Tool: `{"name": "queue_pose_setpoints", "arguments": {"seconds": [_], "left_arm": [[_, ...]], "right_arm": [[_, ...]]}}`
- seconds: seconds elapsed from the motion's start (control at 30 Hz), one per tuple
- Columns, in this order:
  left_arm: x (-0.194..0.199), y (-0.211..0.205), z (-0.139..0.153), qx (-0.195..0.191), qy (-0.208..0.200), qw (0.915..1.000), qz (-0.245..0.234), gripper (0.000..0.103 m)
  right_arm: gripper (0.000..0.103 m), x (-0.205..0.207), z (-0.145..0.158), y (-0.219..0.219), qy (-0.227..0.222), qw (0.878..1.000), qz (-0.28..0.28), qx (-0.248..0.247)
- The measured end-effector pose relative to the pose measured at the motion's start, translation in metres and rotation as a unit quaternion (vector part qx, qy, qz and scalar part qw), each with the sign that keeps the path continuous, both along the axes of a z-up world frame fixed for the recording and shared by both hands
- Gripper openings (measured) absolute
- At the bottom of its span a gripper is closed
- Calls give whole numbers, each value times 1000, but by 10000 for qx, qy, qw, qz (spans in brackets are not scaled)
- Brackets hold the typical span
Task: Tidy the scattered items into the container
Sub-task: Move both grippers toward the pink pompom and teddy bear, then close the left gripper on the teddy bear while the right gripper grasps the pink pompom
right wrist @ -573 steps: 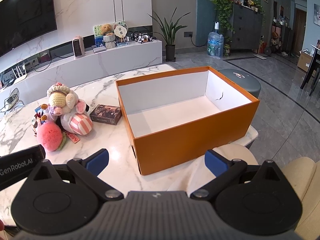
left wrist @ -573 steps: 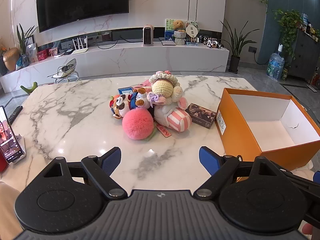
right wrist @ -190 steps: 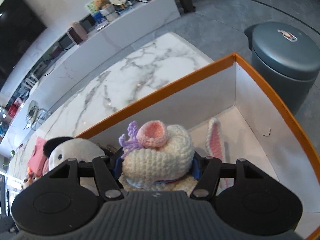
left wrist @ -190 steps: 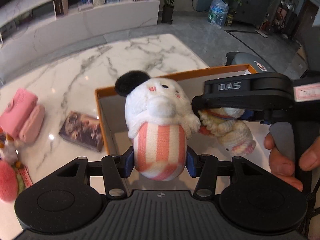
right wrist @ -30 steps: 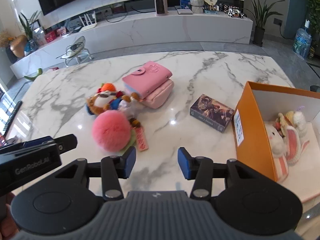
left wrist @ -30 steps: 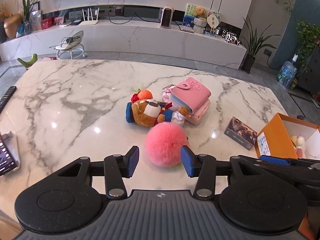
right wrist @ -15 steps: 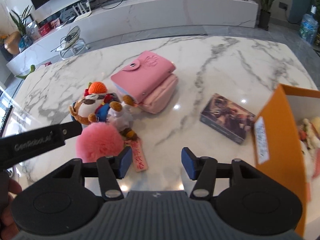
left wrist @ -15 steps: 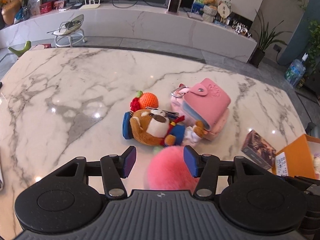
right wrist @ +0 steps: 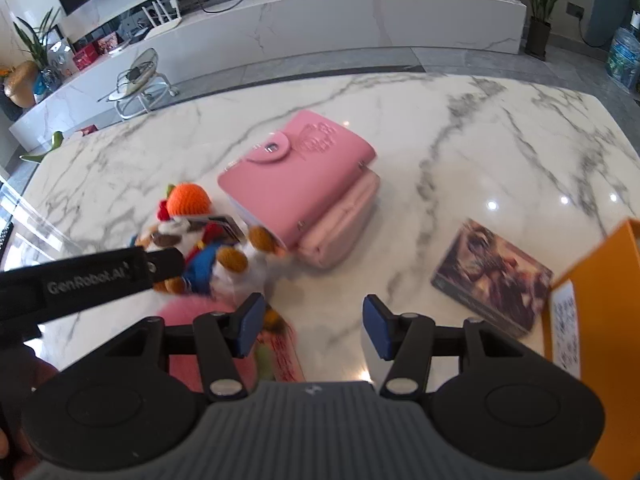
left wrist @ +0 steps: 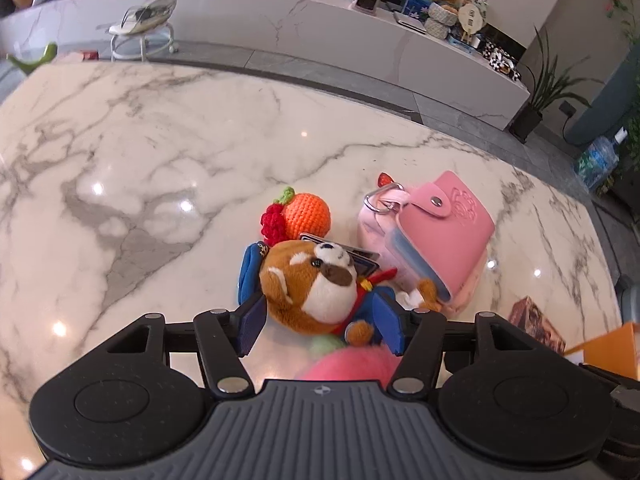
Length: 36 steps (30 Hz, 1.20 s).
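Note:
My left gripper [left wrist: 320,326] is open, its blue pads on either side of a brown-and-white plush bear [left wrist: 310,286] in blue clothes lying on the marble table [left wrist: 140,168]. A crocheted orange [left wrist: 306,214], a pink card wallet [left wrist: 440,236] on a pink pouch, and a pink pompom [left wrist: 348,364] lie around the bear. My right gripper [right wrist: 312,330] is open and empty above the table, in front of the wallet [right wrist: 300,178]. The bear [right wrist: 208,258] sits to its left, partly behind the left gripper's body. The orange box [right wrist: 600,320] is at the right edge.
A dark picture box [right wrist: 494,276] lies flat between the wallet and the orange box. A red tag [right wrist: 282,354] lies by the pompom [right wrist: 188,320]. A long white TV bench [left wrist: 280,28] with ornaments stands beyond the table.
Both grippers have moved forward and lower over the pile. The left gripper's pads have come down around the bear. The right gripper has closed in on the wallet.

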<state>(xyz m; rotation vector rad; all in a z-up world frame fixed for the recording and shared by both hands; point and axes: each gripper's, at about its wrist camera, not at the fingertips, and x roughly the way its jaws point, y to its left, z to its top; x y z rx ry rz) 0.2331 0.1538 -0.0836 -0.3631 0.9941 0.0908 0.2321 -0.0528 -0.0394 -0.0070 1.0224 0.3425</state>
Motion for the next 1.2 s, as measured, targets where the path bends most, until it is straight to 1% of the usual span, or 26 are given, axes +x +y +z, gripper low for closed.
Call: {"name": "queue_pose_setpoints", "arguments": {"seconds": [0.1, 0.27, 0.33, 0.4, 0.47, 0.5, 0.6, 0.67, 0.7, 0.73, 0.77, 0.83, 0.87, 0.93, 1.0, 1.07, 1.17, 1.2], "left_arm": [[8, 6, -6, -158, 57, 9998, 90, 70], [17, 6, -16, -230, 146, 9996, 56, 70], [19, 6, -23, -297, 197, 9993, 86, 73], [21, 9, -25, -404, 195, 9989, 135, 74], [24, 11, -27, -518, 208, 9983, 176, 74], [25, 12, -28, -562, 222, 9980, 198, 75], [28, 12, -30, -629, 249, 9974, 240, 76], [29, 11, -30, -625, 245, 9974, 249, 76], [29, 11, -31, -622, 239, 9974, 255, 76], [29, 11, -31, -614, 220, 9975, 252, 74], [29, 11, -30, -592, 190, 9978, 241, 72], [28, 11, -28, -564, 104, 9982, 195, 64], [27, 13, -27, -595, 54, 9980, 222, 62], [26, 16, -25, -634, 0, 9977, 223, 53], [23, 17, -22, -580, -61, 9981, 193, 52], [19, 17, -18, -484, -91, 9986, 181, 51], [10, 19, -11, -306, -161, 9993, 171, 50], [7, 21, -9, -238, -178, 9994, 179, 49]], "right_arm": [[58, 7, -1, 9, -33, 9999, 134, 49], [58, 15, -4, 16, -67, 9996, 272, 13], [58, 16, -3, 15, -245, 9991, 336, -90], [67, 19, -5, 14, -483, 9976, 391, -321], [67, 24, -9, 14, -654, 9954, 395, -571], [67, 26, -11, 14, -663, 9952, 401, -606], [67, 31, -13, 14, -589, 9965, 417, -421], [67, 30, -12, 18, -682, 9957, 493, -388], [66, 28, -12, 22, -721, 9948, 574, -424], [65, 26, -13, 26, -737, 9939, 649, -502], [62, 25, -15, 30, -729, 9931, 699, -592], [59, 22, -17, 32, -658, 9934, 707, -625], [56, 21, -17, 32, -587, 9940, 695, -610], [48, 19, -18, 30, -440, 9955, 624, -563], [32, 15, -17, 27, -357, 9963, 561, -545], [31, 10, -13, 24, -299, 9969, 543, -478], [34, 3, -2, 21, -151, 9981, 583, -133], [41, 1, 2, 20, -96, 9981, 606, -3]]}}
